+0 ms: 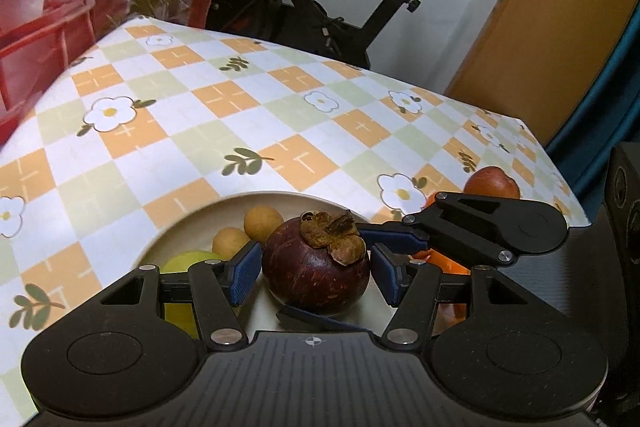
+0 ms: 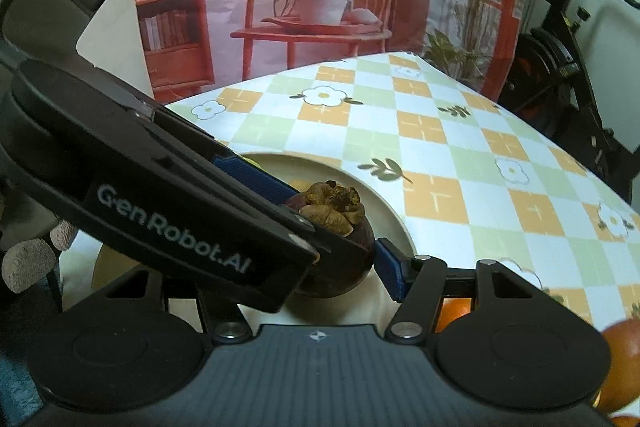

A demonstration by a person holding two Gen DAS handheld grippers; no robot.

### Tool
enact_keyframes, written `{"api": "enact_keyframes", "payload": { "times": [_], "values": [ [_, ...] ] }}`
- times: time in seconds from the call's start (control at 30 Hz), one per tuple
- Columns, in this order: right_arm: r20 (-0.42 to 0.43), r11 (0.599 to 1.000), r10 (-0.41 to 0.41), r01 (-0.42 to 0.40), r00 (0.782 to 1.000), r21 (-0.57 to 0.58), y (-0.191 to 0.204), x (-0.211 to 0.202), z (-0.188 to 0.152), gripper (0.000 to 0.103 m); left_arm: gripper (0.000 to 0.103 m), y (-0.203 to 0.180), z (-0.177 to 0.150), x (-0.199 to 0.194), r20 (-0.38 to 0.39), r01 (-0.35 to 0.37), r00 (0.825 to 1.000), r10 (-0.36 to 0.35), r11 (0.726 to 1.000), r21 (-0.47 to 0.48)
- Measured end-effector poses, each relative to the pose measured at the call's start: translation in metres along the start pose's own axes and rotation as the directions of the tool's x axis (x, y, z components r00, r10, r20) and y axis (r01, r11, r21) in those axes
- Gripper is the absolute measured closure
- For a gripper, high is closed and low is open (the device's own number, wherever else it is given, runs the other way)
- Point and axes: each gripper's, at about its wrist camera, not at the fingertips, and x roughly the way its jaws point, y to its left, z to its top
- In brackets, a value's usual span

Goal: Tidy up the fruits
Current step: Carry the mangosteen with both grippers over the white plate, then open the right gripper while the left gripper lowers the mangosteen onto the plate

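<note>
Green fruit (image 1: 188,261) half behind left claw (image 1: 313,269), orange fruit (image 2: 454,309) mostly hidden, reddish fruit (image 2: 624,363) cut off

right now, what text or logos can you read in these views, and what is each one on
"GenRobot.AI": white lettering along the side of the left gripper, seen in the right wrist view.
Books on the printed backdrop's shelf: spines too small to read.
Nothing else carries readable text; the tablecloth shows only flowers, leaves and checks.
</note>
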Motion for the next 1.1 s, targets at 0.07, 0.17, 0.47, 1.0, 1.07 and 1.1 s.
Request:
{"api": "enact_keyframes", "payload": {
  "times": [0.07, 0.17, 0.47, 1.0, 1.07, 1.1],
  "values": [
    [0.003, 1.000, 0.001, -0.001, 1.000, -0.006, 0.001, 0.003, 0.001, 0.041, 0.040, -0.001, 0.000, -0.001, 0.007, -0.006, 1.000, 0.006, 1.000, 0.012],
    [0.007, 1.000, 0.003, -0.003, 1.000, -0.001, 0.001, 0.005, 0.002, 0.041, 0.040, -0.002, -0.001, 0.000, 0.010, -0.010, 1.000, 0.010, 1.000, 0.013],
    [0.010, 1.000, 0.001, -0.001, 1.000, 0.008, 0.000, -0.003, 0.000, 0.041, 0.040, -0.003, -0.002, -0.001, 0.010, -0.032, 0.999, 0.032, 0.999, 0.019],
    [0.068, 0.992, -0.051, 0.042, 0.996, 0.123, -0.019, -0.056, -0.022, 0.041, 0.040, -0.006, -0.003, -0.004, 0.004, -0.066, 0.998, 0.066, 0.998, 0.004],
    [0.091, 0.988, -0.070, 0.056, 0.993, 0.145, -0.024, -0.068, -0.025, 0.041, 0.040, -0.006, -0.003, -0.005, 0.004, -0.071, 0.997, 0.071, 0.997, -0.004],
    [0.102, 0.986, -0.080, 0.063, 0.992, 0.155, -0.027, -0.073, -0.026, 0.041, 0.040, -0.006, -0.003, -0.005, 0.004, -0.074, 0.997, 0.074, 0.997, -0.008]
  ]
}}
